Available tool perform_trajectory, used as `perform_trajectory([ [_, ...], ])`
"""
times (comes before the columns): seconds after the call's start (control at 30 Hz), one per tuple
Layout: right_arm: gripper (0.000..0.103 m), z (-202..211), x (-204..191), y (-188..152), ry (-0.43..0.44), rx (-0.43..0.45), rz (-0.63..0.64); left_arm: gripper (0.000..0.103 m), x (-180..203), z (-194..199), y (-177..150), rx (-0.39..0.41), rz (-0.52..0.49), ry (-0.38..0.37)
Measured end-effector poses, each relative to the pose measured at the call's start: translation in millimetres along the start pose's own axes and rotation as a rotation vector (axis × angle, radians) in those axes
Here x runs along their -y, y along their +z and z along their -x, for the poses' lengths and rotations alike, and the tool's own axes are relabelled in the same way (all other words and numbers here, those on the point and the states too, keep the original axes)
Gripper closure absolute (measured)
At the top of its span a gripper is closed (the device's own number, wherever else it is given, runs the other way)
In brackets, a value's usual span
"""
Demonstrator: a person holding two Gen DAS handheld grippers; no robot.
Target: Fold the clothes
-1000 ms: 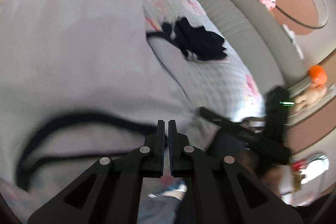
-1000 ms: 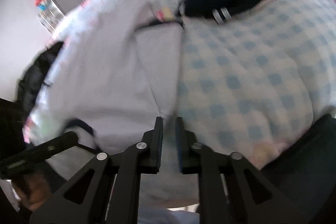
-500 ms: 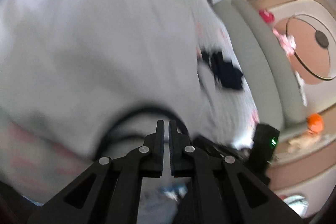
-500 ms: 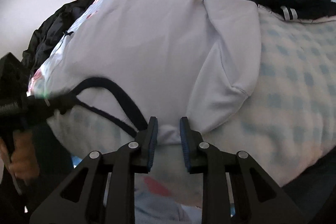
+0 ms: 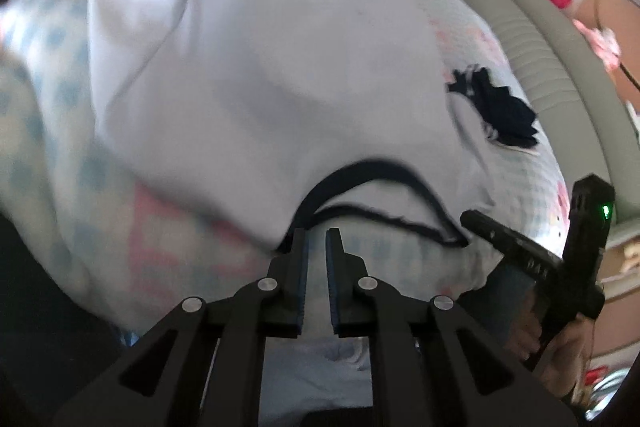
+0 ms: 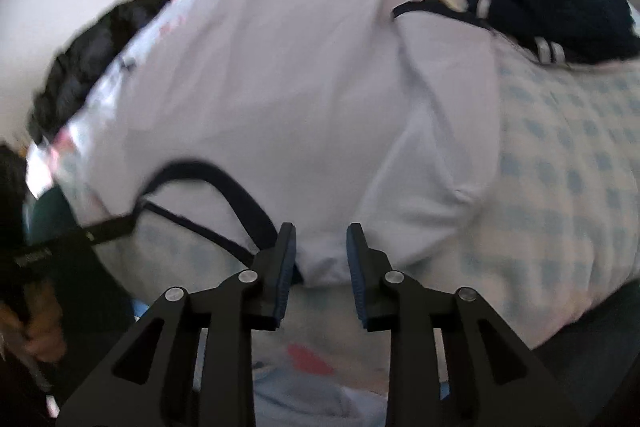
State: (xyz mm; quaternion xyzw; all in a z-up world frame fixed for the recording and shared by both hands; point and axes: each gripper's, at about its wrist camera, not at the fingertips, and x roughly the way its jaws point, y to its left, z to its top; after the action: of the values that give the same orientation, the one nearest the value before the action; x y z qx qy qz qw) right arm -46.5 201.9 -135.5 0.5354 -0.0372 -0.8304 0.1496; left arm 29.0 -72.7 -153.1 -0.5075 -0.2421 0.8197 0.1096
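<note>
Our white shirt (image 6: 280, 87) lies flat on the bed (image 6: 580, 187). Left gripper (image 5: 316, 239) jaws stand slightly parted and right gripper (image 6: 320, 239) jaws spread, both empty at its navy collar (image 6: 224, 183).

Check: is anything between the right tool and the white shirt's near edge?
Nothing visible is. The right tool is open with the white shirt edge directly between its fingers. The dark garment lies far off by the sleeve, out of the path.
</note>
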Motion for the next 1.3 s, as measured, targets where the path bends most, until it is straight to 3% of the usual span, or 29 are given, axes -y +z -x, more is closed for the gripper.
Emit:
perform_trajectory([
  [0.07, 0.072, 3, 8, 8, -0.041, 0.026, -0.001, 0.086, 6, -3, 12, 0.012, 0.001, 0.006],
  [0.2, 0.072, -6, 23, 13, -0.067, -0.048, -0.023, 0.085, 25, 0, 11, 0.014, -0.058, -0.038],
  [0.27, 0.072, 6, 27, 17, -0.065, 0.003, -0.021, 0.082, 40, -4, 8, 0.017, -0.104, -0.054],
  [0.43, 0.068, 26, 42, 51, -0.137, 0.089, -0.034, 0.079, 45, -20, 13, -0.035, -0.099, -0.067],
  [0.47, 0.067, 31, 45, 59, -0.144, 0.106, -0.051, 0.079, 49, -20, 15, -0.033, -0.11, -0.07],
  [0.53, 0.047, 27, 55, 73, -0.135, 0.118, -0.079, 0.079, 54, -17, 19, -0.024, -0.139, -0.071],
  [0.67, 0.045, -5, 86, 91, -0.08, 0.043, -0.168, 0.079, 66, -32, 36, -0.03, -0.148, -0.083],
  [0.7, 0.047, -19, 95, 91, -0.052, 0.016, -0.198, 0.079, 69, -37, 41, -0.033, -0.153, -0.083],
  [0.77, 0.074, -33, 105, 87, -0.025, -0.006, -0.221, 0.079, 77, -44, 48, -0.038, -0.171, -0.087],
  [0.83, 0.097, -29, 110, 80, -0.009, 0.038, -0.229, 0.079, 85, -51, 51, -0.045, -0.189, -0.094],
  [1.03, 0.101, 14, 129, 62, -0.053, 0.169, -0.291, 0.079, 110, -75, 53, -0.081, -0.233, -0.127],
  [1.2, 0.102, 39, 137, 43, -0.199, 0.186, -0.275, 0.079, 116, -84, 47, -0.089, -0.218, -0.171],
  [1.27, 0.101, 48, 143, 38, -0.159, 0.18, -0.288, 0.079, 115, -85, 44, -0.096, -0.208, -0.181],
  [1.3, 0.099, 50, 146, 36, -0.096, 0.183, -0.311, 0.079, 115, -86, 42, -0.1, -0.206, -0.184],
])
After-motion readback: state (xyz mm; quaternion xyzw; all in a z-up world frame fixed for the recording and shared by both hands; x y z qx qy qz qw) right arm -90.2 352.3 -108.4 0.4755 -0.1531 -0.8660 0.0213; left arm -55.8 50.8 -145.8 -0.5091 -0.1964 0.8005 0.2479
